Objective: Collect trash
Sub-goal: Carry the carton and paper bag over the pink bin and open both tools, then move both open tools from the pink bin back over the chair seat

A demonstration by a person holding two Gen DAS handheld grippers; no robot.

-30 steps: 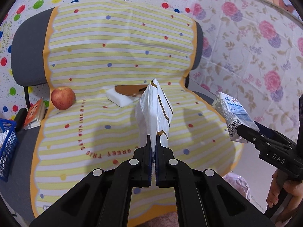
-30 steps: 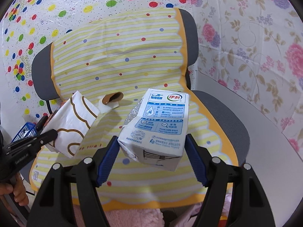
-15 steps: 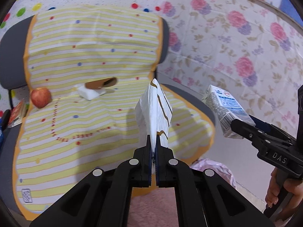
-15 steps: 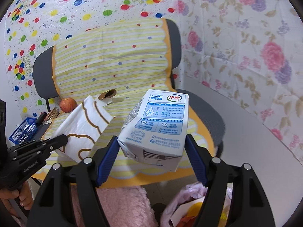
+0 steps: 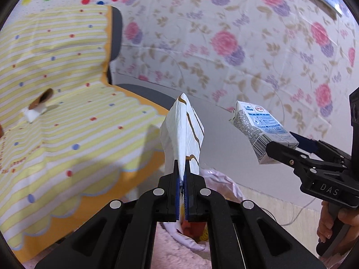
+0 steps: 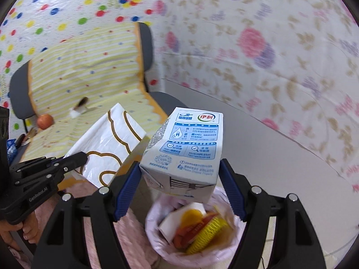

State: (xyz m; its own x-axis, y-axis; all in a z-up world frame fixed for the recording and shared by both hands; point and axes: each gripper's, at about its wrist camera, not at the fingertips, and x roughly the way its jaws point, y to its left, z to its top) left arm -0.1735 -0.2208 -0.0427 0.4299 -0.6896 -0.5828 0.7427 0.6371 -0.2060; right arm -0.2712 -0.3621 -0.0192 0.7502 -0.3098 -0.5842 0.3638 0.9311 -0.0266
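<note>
carrying step: the left tongs (image 5: 182, 179) are clamped on a flat white paper bag with brown lines (image 5: 182, 134), the right tongs (image 6: 179, 186) grip a blue-and-white milk carton (image 6: 186, 148) directly over the pink-lined trash bin (image 6: 154, 244). next, i judge, the carton gets released, then the bag is brought over the bin.

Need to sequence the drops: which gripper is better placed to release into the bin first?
Right: the right gripper holds the milk carton directly over the lined bin.

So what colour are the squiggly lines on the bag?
Brown, on a white bag. The right wrist view shows them best.
</note>
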